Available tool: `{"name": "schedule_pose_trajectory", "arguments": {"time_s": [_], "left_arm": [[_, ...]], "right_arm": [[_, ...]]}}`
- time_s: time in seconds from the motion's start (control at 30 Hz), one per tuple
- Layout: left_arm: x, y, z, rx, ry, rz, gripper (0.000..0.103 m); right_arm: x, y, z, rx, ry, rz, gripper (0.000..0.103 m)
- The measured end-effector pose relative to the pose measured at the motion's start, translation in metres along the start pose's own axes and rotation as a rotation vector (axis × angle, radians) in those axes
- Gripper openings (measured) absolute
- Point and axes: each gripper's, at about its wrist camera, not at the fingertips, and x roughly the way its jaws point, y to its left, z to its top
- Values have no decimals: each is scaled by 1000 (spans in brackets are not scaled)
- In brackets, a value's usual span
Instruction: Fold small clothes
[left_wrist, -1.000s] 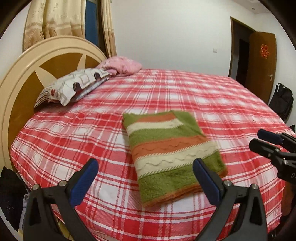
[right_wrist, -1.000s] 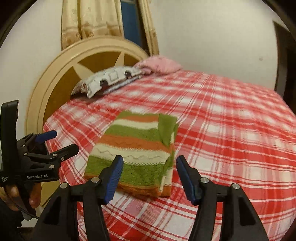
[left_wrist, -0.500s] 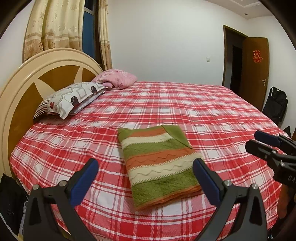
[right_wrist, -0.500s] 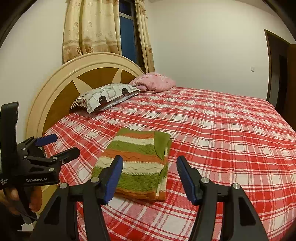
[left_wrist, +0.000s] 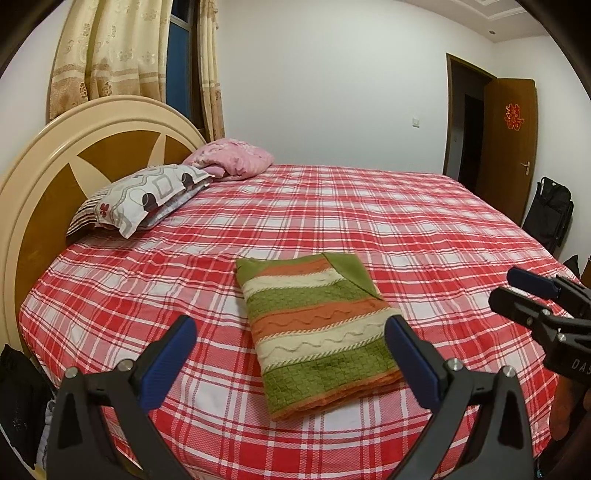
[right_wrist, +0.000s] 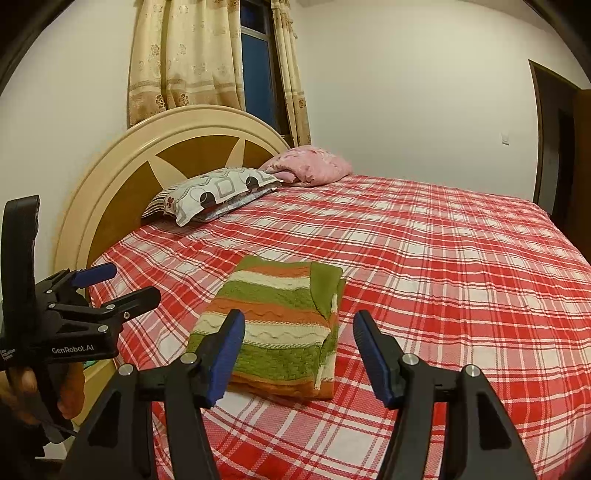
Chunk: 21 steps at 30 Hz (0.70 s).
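Observation:
A folded knit garment with green, orange and cream stripes (left_wrist: 317, 328) lies flat on the red plaid bed (left_wrist: 424, 236), near the front edge. It also shows in the right wrist view (right_wrist: 280, 325). My left gripper (left_wrist: 291, 345) is open and empty, held back from the garment, above the bed's edge. My right gripper (right_wrist: 299, 339) is open and empty, also held back from the garment. Each gripper shows at the side of the other's view: the right one (left_wrist: 517, 291) and the left one (right_wrist: 114, 284).
A patterned pillow (left_wrist: 144, 199) and a pink bundle (left_wrist: 232, 158) lie by the round headboard (left_wrist: 48, 162) at the far left. A brown door (left_wrist: 506, 144) and a black bag (left_wrist: 550, 210) stand at the right wall. Curtains (right_wrist: 192, 55) hang behind the headboard.
Both grippers have drawn back and tilted up from the garment, so it sits lower and smaller in both views. The garment has not moved. Both stay open.

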Motion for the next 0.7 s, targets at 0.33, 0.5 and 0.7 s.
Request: {"name": "schedule_pose_trajectory", "arguments": {"time_s": [0.33, 0.5, 0.7], "left_arm": [[-1, 0, 0, -2, -1, -1, 103], [-2, -1, 0, -2, 1, 0, 103], [-2, -1, 0, -2, 0, 3, 103]], "right_arm": [[-1, 1, 0, 2, 0, 3, 62], [-1, 2, 0, 2, 2, 4, 62], [-2, 3, 0, 3, 3, 5, 62]]}}
